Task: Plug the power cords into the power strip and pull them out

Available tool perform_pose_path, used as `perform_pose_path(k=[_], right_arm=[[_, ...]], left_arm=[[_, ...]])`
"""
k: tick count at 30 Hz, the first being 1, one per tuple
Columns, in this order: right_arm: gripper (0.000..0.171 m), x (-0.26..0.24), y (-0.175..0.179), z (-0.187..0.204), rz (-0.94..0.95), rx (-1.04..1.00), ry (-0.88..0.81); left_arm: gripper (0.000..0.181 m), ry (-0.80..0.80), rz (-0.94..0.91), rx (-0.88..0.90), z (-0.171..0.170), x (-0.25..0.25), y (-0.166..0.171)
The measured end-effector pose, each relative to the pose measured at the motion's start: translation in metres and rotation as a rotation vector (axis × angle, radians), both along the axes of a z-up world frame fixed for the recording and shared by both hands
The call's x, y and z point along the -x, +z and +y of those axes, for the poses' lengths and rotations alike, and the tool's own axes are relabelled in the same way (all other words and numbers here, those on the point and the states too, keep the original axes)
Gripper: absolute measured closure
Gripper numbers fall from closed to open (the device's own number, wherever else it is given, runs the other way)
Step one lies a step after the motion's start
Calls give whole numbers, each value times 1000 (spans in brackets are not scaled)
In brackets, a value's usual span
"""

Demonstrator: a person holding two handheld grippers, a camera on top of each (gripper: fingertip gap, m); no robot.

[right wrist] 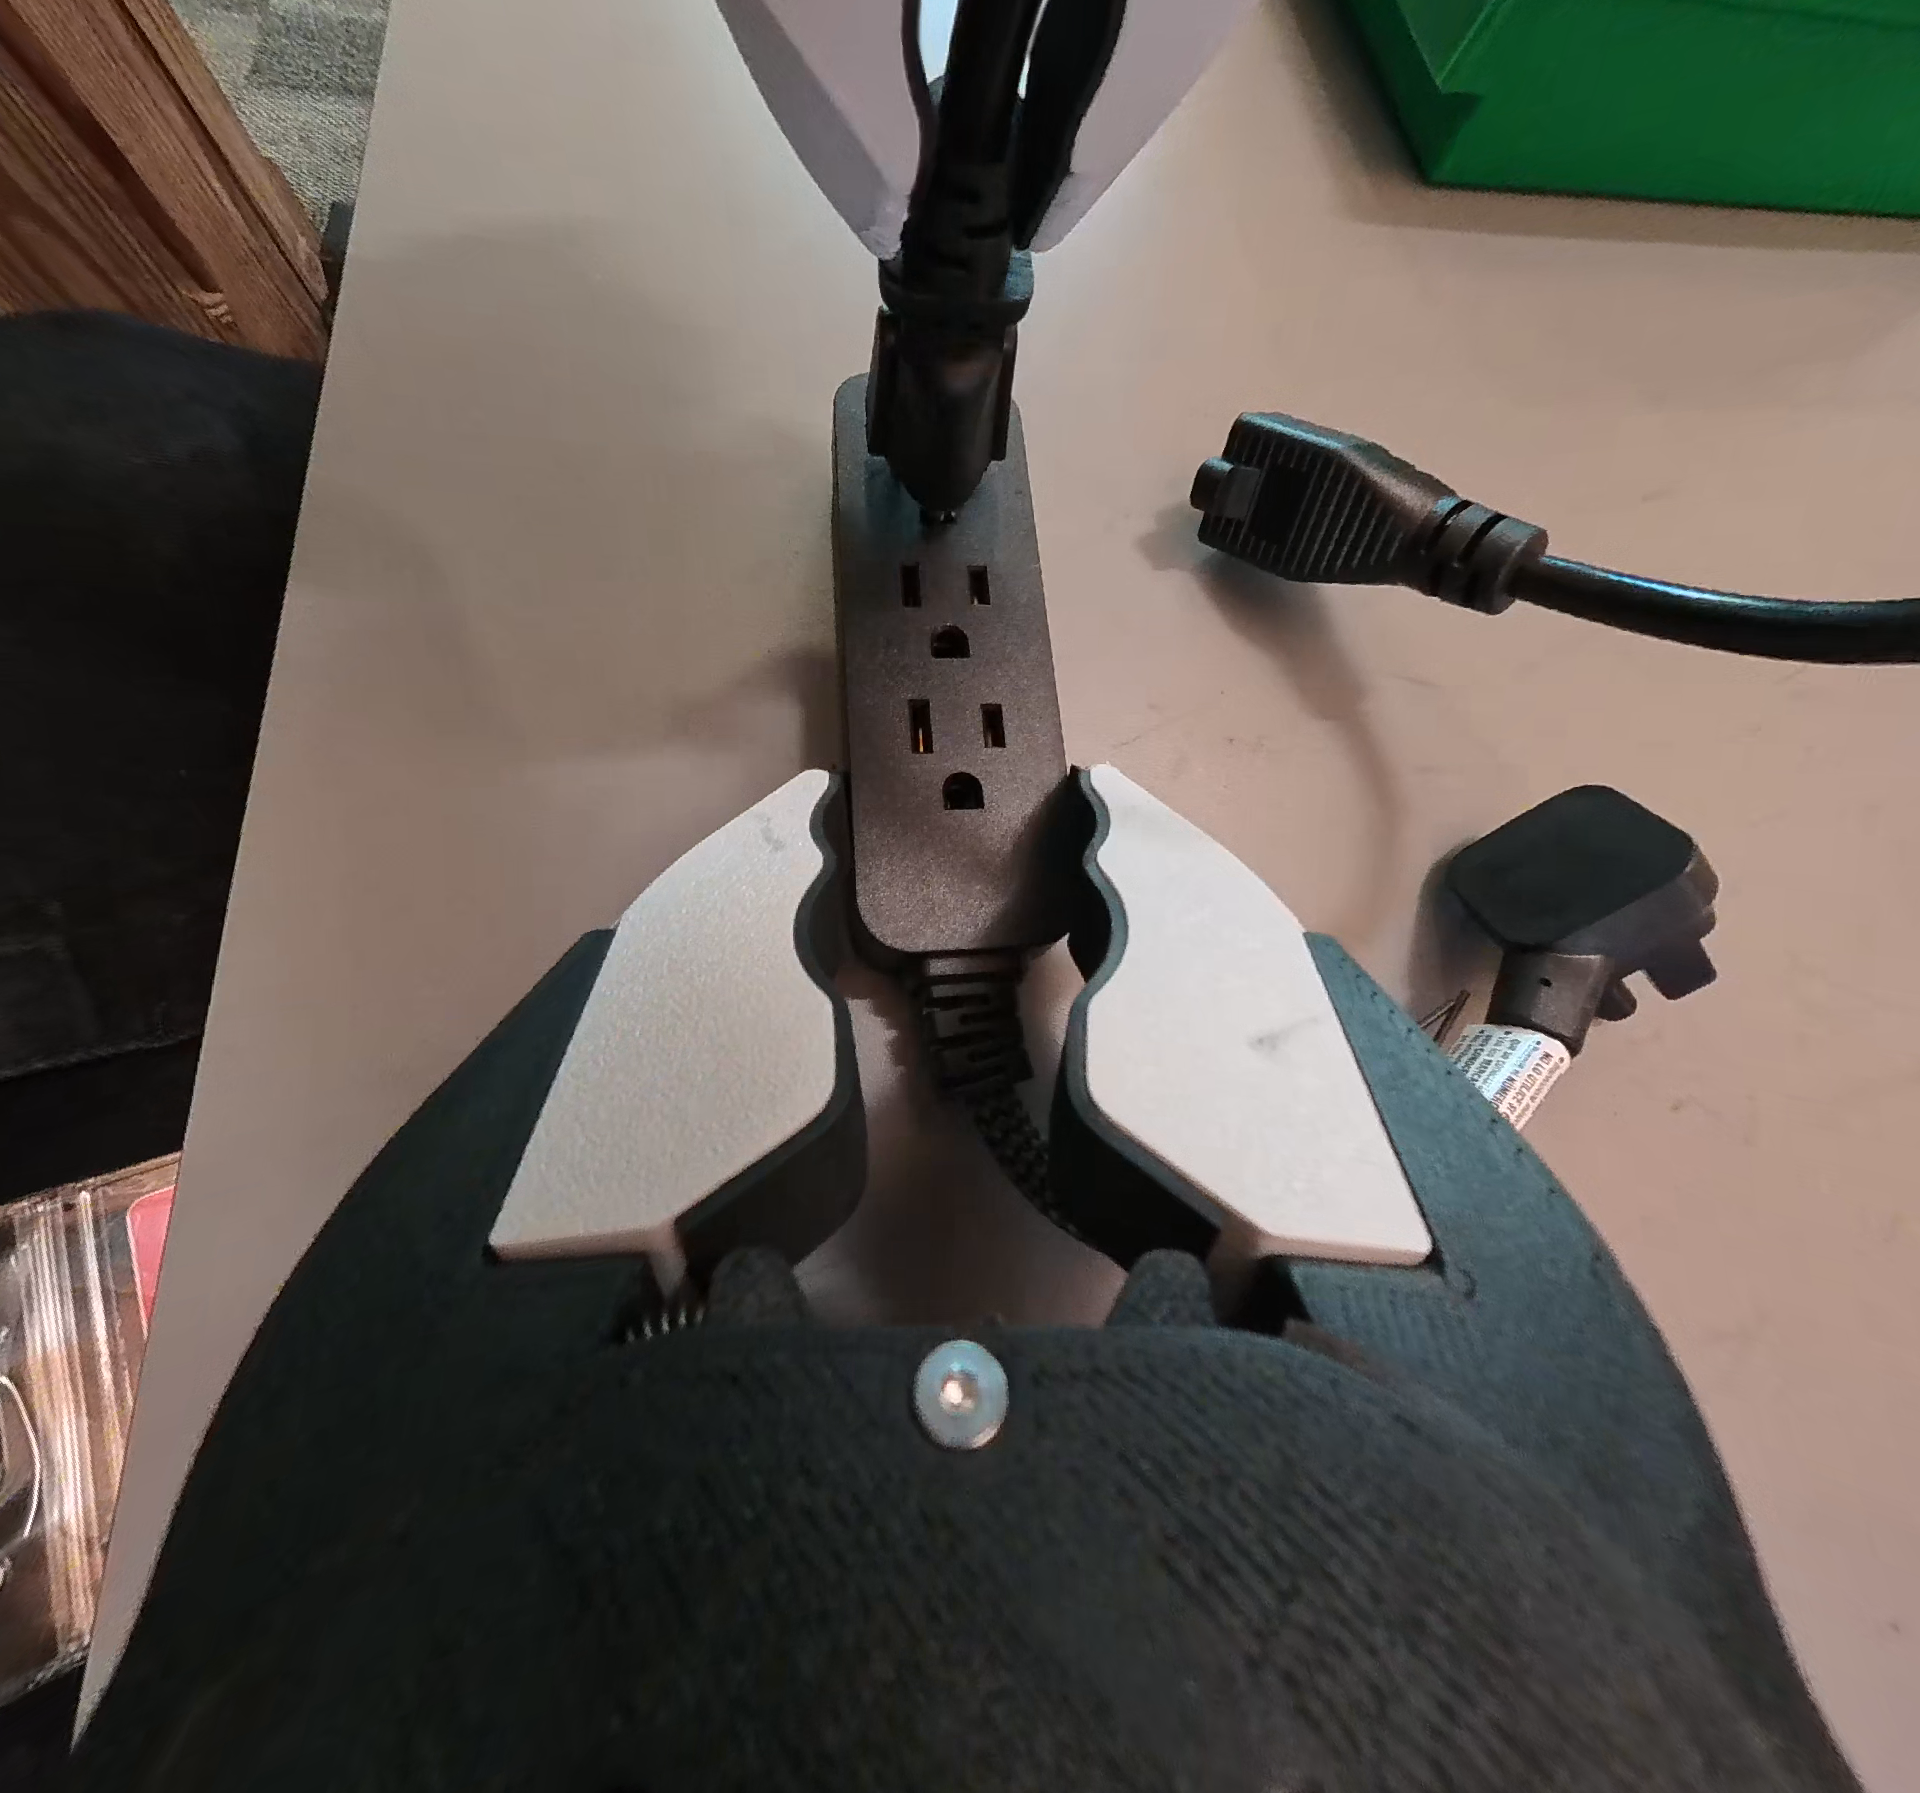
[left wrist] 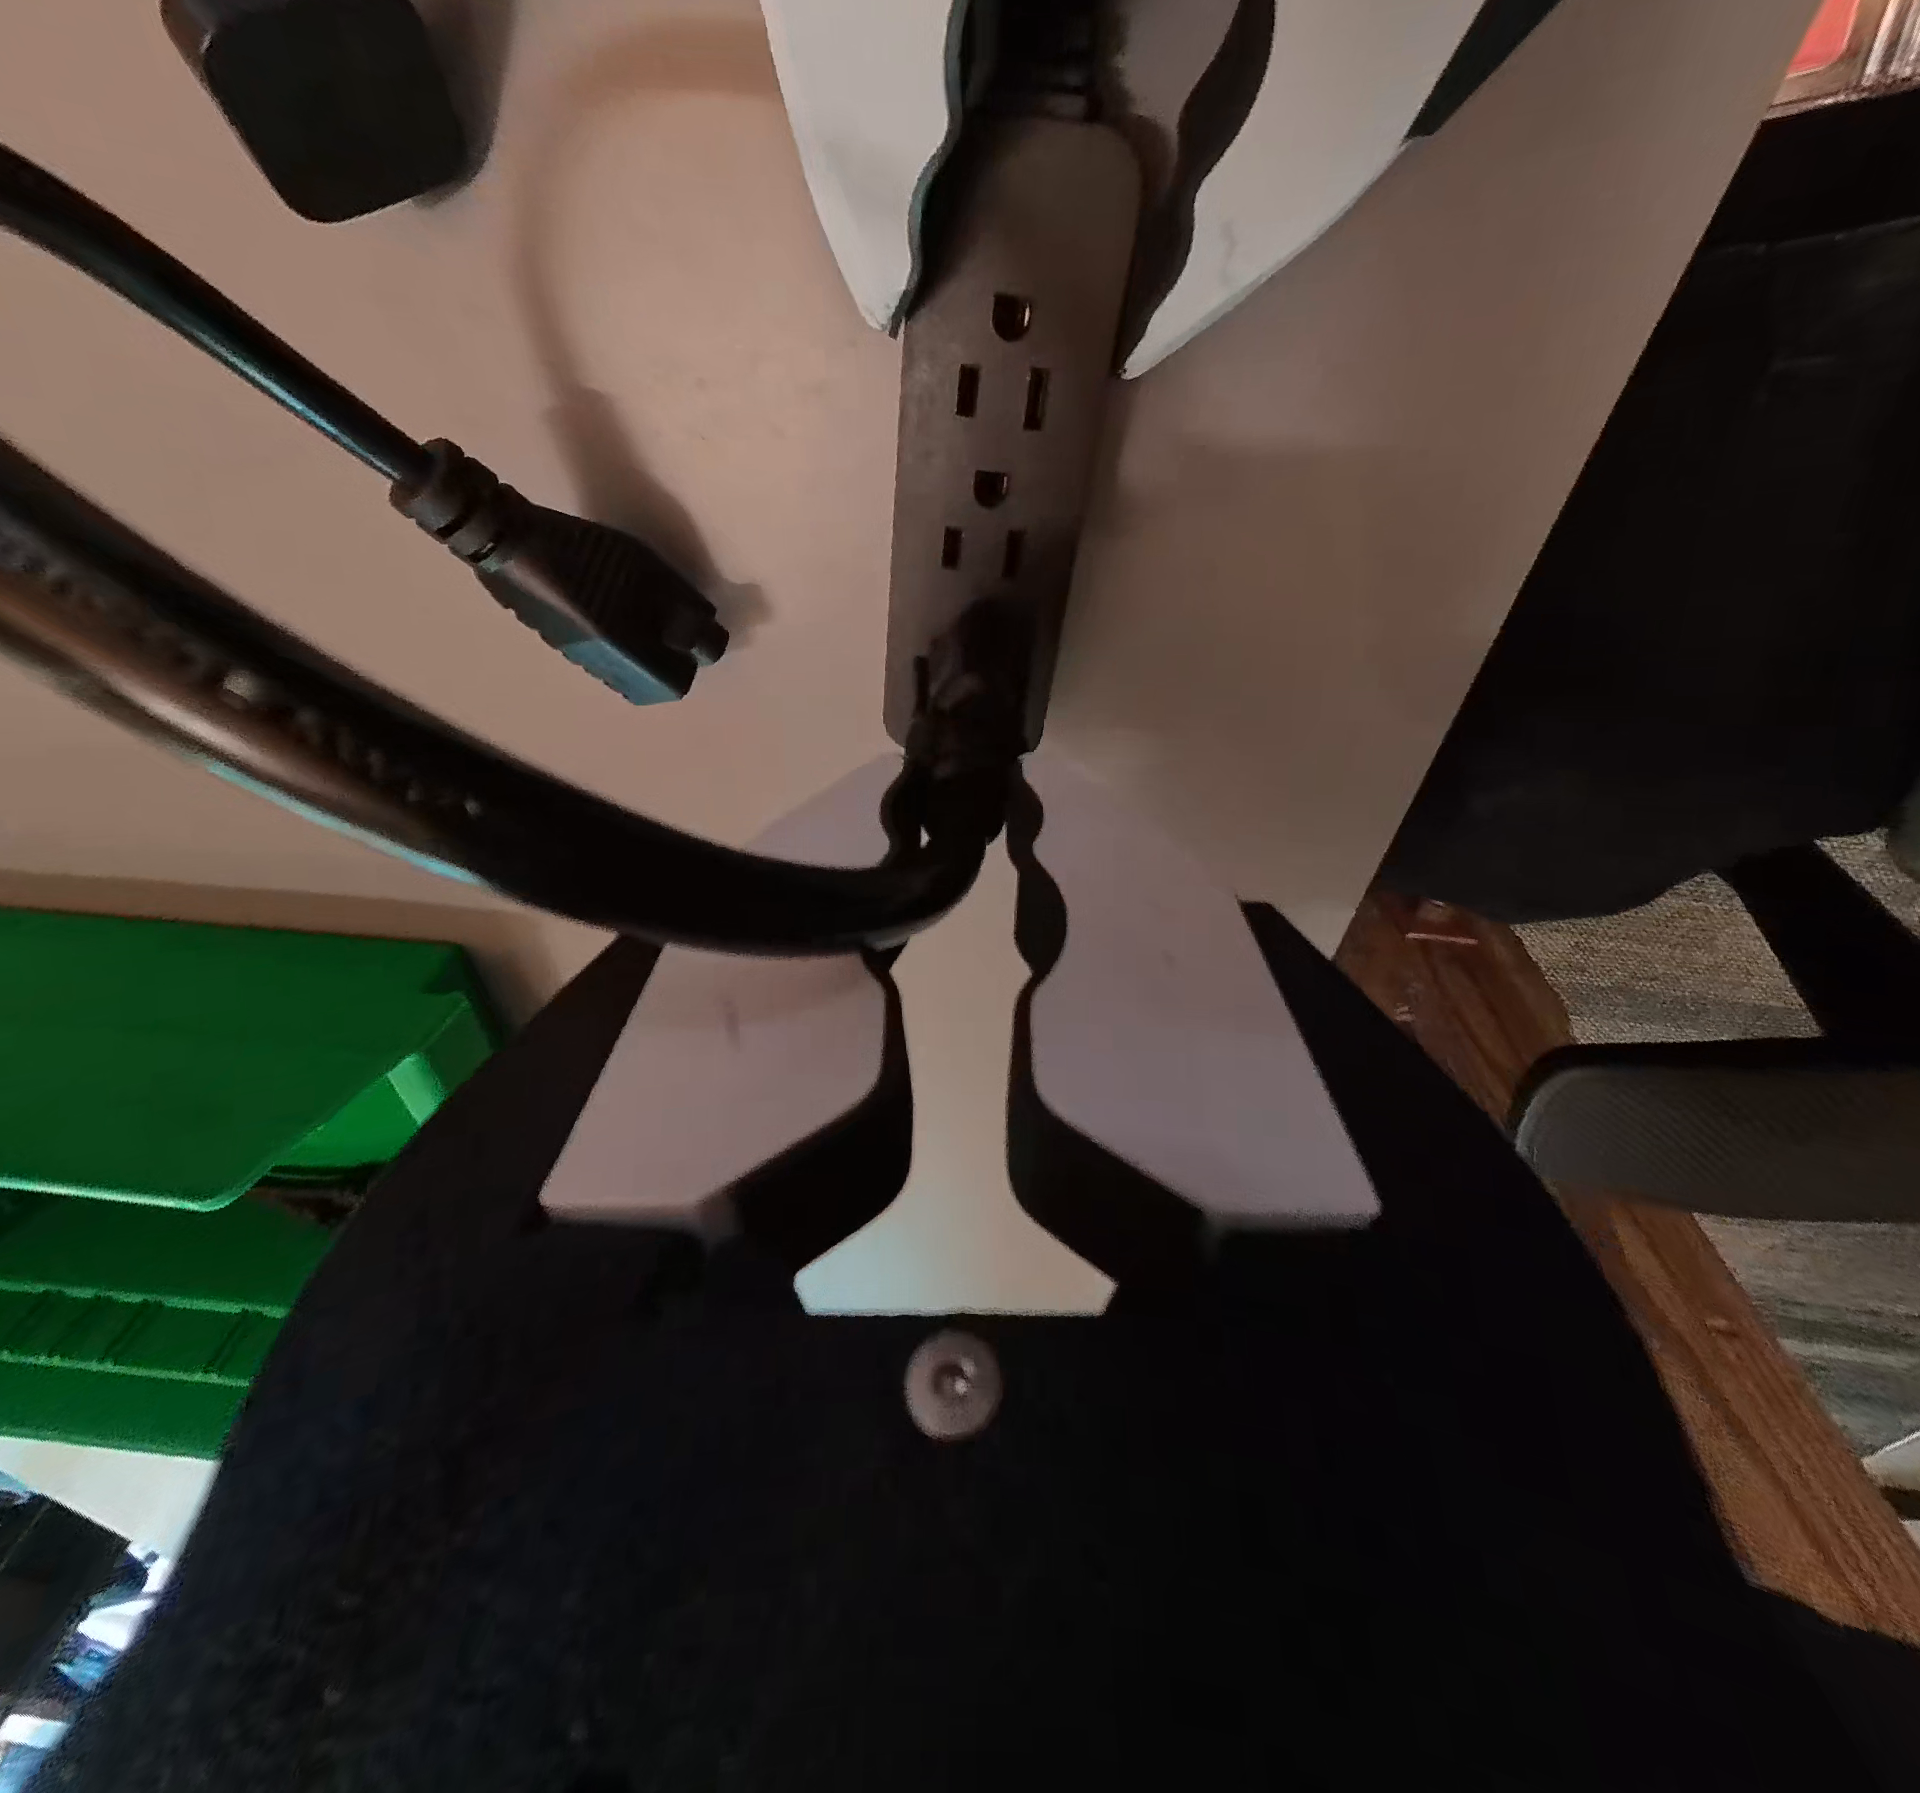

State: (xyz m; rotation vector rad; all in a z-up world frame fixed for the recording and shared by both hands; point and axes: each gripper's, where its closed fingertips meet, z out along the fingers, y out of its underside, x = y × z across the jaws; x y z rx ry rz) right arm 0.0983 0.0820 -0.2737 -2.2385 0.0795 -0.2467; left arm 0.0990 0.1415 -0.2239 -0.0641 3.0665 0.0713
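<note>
A flat, matte black power strip [right wrist: 951,767] with rounded ends is lying on the smooth beige table [right wrist: 582,455], close to its edge. The right gripper [right wrist: 956,844] is clamping the strip's cord end, its wavy-edged white and dark fingers [right wrist: 717,974] pressing on both sides above the ribbed strain relief and braided cable. The left gripper [left wrist: 961,808] is closing its fingers [left wrist: 1042,912] on a black plug [right wrist: 940,413], which is sitting at the outlet on the strip's far end with a prong tip showing just above the slot, so it is not fully seated; its thick, glossy cord [left wrist: 416,777] is curving away to the side. Two outlets between the grippers are standing open. A second ribbed connector [right wrist: 1340,512] and a flat angled plug [right wrist: 1579,886] are lying on the table beside the strip, near a green plastic bin [right wrist: 1662,60].
</note>
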Motion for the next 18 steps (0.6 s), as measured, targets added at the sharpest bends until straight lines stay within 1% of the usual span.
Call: perform_pose_path(k=[2,5,7,13,18], right_arm=[[130,0,0,0,2,0,2],[130,0,0,0,0,0,4],[130,0,0,0,-4,1,2],[130,0,0,0,1,0,8],[130,1,0,0,4,0,15]], left_arm=[[166,-35,14,-8,0,0,0],[166,-146,27,-2,0,0,0],[166,-174,29,16,-1,-1,0],[166,-155,28,74,-2,1,-1],[166,-155,36,54,-2,3,-1]])
